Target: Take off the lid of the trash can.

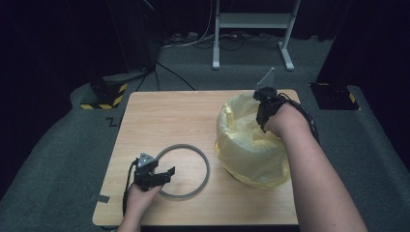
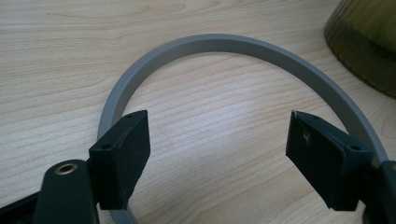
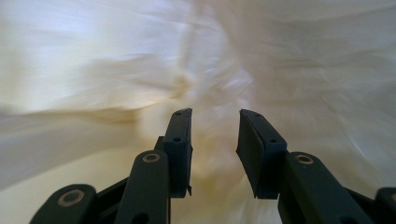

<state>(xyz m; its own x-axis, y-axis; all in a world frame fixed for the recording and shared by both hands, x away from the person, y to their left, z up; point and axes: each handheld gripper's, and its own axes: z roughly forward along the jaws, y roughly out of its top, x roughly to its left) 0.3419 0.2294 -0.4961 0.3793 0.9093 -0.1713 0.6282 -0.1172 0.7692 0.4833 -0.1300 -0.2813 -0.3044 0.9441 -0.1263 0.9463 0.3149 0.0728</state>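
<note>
A grey ring (image 1: 205,164) lies flat on the wooden table (image 1: 169,116), front of centre. My left gripper (image 1: 166,175) hovers low over the ring's left side, jaws wide open and empty. In the left gripper view the grey ring (image 2: 224,44) arcs ahead of and under the left gripper (image 2: 217,154), one jaw above its rim. A bin lined with a yellow bag (image 1: 249,145) stands at the right. My right gripper (image 1: 263,115) reaches down into the bag's mouth. In the right gripper view the right gripper (image 3: 215,116) is open a little, facing blurred bag film (image 3: 116,70), nothing between the jaws.
The bin's dark ribbed wall (image 2: 369,42) stands just right of the ring. Behind the table are a white stand (image 1: 251,29), cables, and a black base with yellow stripes (image 1: 104,94) on the left. Another black base (image 1: 333,96) sits at right.
</note>
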